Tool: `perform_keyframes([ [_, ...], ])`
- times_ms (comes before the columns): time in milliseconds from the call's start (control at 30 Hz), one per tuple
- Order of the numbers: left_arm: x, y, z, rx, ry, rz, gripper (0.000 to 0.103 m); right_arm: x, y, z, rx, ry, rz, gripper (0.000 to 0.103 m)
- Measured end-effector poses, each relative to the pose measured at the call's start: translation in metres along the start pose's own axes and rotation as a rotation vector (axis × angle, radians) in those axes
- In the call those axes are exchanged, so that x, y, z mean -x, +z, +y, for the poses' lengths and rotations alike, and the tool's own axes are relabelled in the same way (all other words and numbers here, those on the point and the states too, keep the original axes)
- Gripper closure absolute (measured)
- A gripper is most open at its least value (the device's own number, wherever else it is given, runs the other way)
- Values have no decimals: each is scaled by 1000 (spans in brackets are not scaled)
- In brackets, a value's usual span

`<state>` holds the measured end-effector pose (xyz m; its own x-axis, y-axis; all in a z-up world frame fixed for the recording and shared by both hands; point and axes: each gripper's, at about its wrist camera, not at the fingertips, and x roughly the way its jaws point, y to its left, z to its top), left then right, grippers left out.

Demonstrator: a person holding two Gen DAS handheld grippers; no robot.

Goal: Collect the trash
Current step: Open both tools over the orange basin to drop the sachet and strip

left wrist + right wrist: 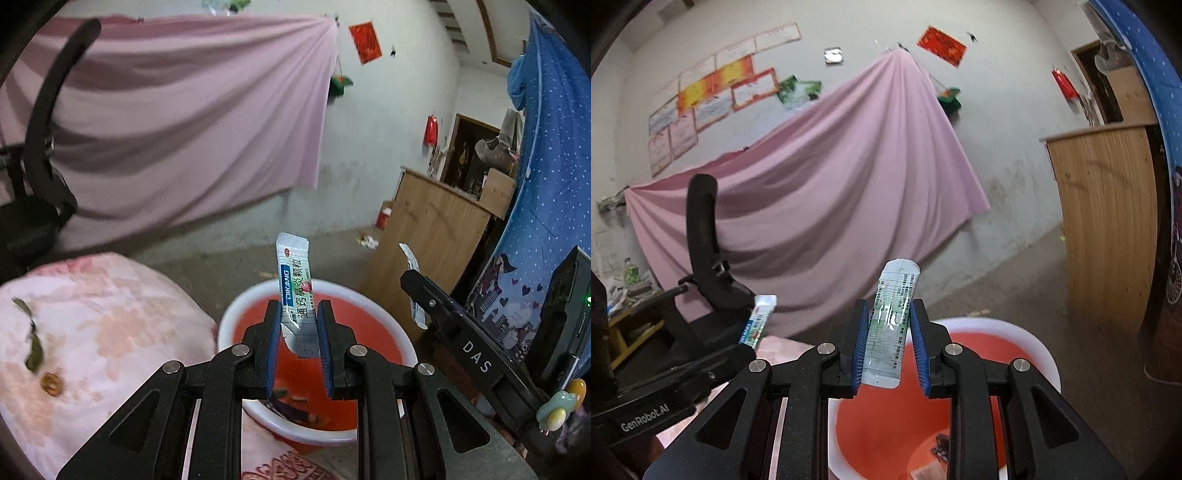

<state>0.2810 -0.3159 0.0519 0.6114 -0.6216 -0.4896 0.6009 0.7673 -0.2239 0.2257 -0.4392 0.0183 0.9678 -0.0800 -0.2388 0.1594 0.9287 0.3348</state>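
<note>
The left gripper [298, 328] has its blue fingers [274, 339] clenched on a sachet [296, 295], which stands upright between them with the printed side toward the camera and its top end well above the fingertips. The right gripper [888, 332] is grasping a second sachet [891, 325] in the same way, this one showing its back side with small print, a little tilted. Both grippers are above a red bucket [314, 373] with a white rim, which stands on the floor; at its bottom some small scraps [295, 402] already lie. In the left view the right gripper comes in from the right side, with its sachet seen from the edge; in the right view the left gripper shows at the left with its sachet sticking up. Just beside the bucket, on the left, is a pink flowered cloth [92, 332], with a dry leaf [33, 343] and a small brown piece [51, 384] on it. Behind hangs a pink sheet [812, 192] on the wall, a black chair [705, 251] stands at the left, and a wooden cabinet [1108, 221] at the right.
</note>
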Motion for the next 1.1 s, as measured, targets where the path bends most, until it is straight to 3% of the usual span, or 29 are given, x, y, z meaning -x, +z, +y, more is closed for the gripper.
perform_keyframes([
  [367,-23,4,-1,65,-11,110,86,-13,-2,-16,-24,-19,103,80],
  [467,-23,5,2,87,-7,122,75,-16,-4,-17,-20,-24,123,70],
  [500,-22,6,4,99,-9,117,69,-17,-4,-17,-19,-22,130,70],
  [1000,18,11,34,138,105,27,62,-12,0,-4,10,9,92,53],
  [1100,31,11,42,143,131,4,58,-8,2,4,10,20,62,35],
])
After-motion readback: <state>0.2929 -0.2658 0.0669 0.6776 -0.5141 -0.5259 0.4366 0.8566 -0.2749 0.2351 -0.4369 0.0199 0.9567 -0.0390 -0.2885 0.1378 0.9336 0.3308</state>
